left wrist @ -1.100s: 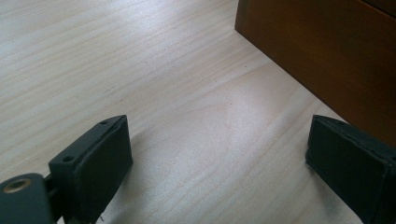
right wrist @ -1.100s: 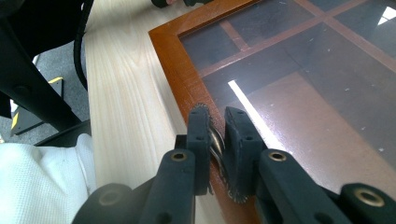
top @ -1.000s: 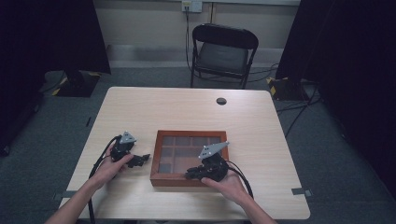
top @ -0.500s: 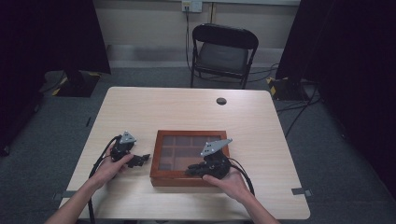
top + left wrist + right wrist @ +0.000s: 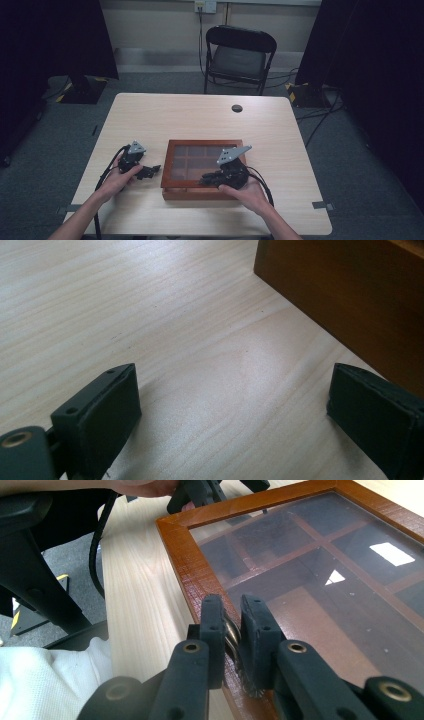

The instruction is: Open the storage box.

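Note:
A shallow wooden box (image 5: 168, 169) with a glass lid over several compartments lies near the table's front edge. In the right gripper view its lid frame (image 5: 192, 570) runs up the middle. My right gripper (image 5: 232, 605) is shut on a small ribbed metal knob (image 5: 231, 632) on the front rail of that frame. From above, the right gripper (image 5: 206, 179) lies over the box's front edge, pointing left. My left gripper (image 5: 154, 170) rests on the table just left of the box, open. Bare tabletop lies between its pads (image 5: 107, 410), and the box's side wall (image 5: 350, 295) stands close ahead.
A small black round disc (image 5: 237, 108) sits on the far part of the table (image 5: 200, 120). A black folding chair (image 5: 239, 57) stands behind the table. Cables trail from both grippers toward the front edge.
The right gripper has shifted very slightly away from the person, still closed on the knob. The left gripper has stayed put.

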`<state>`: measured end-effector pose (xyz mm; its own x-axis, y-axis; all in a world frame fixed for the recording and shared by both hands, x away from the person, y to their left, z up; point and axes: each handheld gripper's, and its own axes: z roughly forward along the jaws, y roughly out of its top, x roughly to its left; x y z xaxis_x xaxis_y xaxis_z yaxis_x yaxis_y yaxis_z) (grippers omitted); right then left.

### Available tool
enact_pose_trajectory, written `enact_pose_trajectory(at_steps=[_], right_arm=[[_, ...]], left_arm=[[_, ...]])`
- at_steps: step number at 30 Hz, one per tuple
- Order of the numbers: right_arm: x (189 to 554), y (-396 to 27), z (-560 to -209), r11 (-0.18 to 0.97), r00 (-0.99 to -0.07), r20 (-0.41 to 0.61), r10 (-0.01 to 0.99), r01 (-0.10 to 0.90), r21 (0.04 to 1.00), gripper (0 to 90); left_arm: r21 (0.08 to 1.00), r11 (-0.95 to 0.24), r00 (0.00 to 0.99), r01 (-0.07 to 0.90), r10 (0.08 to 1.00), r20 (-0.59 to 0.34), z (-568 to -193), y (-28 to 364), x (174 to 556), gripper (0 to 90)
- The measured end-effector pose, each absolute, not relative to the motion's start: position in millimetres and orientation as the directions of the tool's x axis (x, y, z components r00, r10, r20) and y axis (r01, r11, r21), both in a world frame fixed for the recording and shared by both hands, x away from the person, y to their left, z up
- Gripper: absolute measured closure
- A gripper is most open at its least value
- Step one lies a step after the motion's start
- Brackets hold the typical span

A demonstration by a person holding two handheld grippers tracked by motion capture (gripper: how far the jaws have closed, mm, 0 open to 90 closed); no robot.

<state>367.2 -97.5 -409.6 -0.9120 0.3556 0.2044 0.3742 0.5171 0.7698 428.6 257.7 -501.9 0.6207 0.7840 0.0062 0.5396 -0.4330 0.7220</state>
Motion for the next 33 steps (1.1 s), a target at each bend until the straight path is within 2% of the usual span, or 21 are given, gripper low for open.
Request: enact_pose_trajectory(at_steps=[33], right_arm=[[371, -98, -384, 0.475, -0.906, 0.19, 0.378, 0.365, 0.801, 81.2]], left_arm=[[0.722, -0.433, 0.621, 0.539, 0.783, 0.006, -502, 258, 429, 6.1]])
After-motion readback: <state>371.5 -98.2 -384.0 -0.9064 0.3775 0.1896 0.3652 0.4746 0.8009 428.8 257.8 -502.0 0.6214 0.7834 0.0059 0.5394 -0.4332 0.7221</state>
